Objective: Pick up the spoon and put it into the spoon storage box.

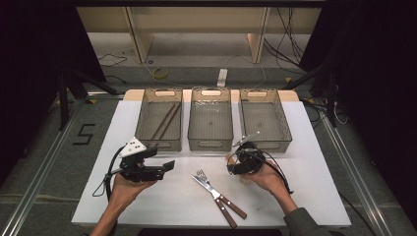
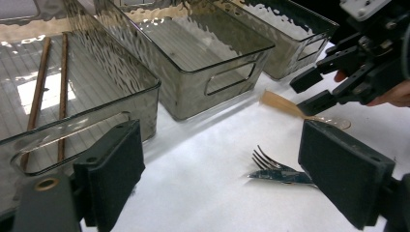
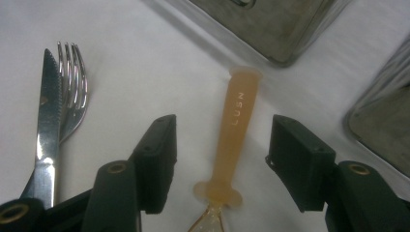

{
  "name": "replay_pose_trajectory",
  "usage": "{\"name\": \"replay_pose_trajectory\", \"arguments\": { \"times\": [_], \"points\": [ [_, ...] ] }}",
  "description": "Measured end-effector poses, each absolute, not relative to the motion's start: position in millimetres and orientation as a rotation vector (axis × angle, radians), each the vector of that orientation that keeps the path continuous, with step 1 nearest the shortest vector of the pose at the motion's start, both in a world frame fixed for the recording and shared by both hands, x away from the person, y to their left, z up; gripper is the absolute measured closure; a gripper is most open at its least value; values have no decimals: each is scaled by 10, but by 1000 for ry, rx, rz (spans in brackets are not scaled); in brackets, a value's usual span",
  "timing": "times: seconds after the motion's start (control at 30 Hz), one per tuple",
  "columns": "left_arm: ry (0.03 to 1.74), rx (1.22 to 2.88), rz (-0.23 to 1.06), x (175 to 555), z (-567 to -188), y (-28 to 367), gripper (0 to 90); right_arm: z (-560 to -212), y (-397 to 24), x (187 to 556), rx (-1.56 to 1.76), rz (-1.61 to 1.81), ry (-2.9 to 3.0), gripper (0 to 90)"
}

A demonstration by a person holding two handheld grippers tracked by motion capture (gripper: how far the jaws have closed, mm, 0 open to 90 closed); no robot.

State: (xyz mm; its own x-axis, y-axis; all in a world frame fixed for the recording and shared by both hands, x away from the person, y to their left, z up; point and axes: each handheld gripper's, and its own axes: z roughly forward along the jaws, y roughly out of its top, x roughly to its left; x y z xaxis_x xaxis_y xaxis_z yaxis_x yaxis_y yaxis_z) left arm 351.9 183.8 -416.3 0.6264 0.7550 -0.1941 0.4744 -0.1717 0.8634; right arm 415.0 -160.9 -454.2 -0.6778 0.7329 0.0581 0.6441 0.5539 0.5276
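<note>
Three clear bins sit in a row at the back of the white table point(image 1: 147, 206). The left bin point(image 1: 159, 118) has two brown sticks point(image 1: 165, 121) lying in it. The middle bin point(image 1: 210, 118) and the right bin point(image 1: 264, 118) have nothing in them.

In front, the left gripper point(image 1: 162, 164) hangs over the table, jaws wide apart, nothing in them. A fork point(image 1: 202, 178) and a knife point(image 1: 209, 188) lie side by side – handles crossing. The right gripper point(image 3: 220, 154) has its jaws apart, one on each side of an orange spoon point(image 3: 235, 125) lying on the table – not pressing it.
</note>
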Motion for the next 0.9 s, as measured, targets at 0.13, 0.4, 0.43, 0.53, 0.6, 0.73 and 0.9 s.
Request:
{"name": "replay_pose_trajectory", "arguments": {
  "times": [0.13, 0.4, 0.43, 0.53, 0.6, 0.73, 0.9],
  "points": [
    [985, 1822, 346, 3511, -4160, 1830, 156, -4579, -1608, 4190, 1172, 767, 2625, 479],
    [974, 1820, 342, 3477, -4152, 1819, 156, -4632, -1576, 4203, 1169, 717, 2646, 573],
    [972, 1821, 341, 3474, -4152, 1816, 156, -4639, -1570, 4203, 1167, 712, 2646, 585],
    [971, 1819, 339, 3468, -4153, 1811, 156, -4669, -1548, 4212, 1137, 687, 2663, 621],
    [970, 1820, 340, 3465, -4153, 1811, 156, -4681, -1540, 4212, 1139, 669, 2657, 650],
    [972, 1817, 341, 3460, -4153, 1813, 156, -4677, -1541, 4215, 1122, 654, 2659, 684],
    [967, 1819, 343, 3449, -4150, 1812, 156, -4673, -1529, 4207, 1120, 637, 2654, 726]
  ]
}}
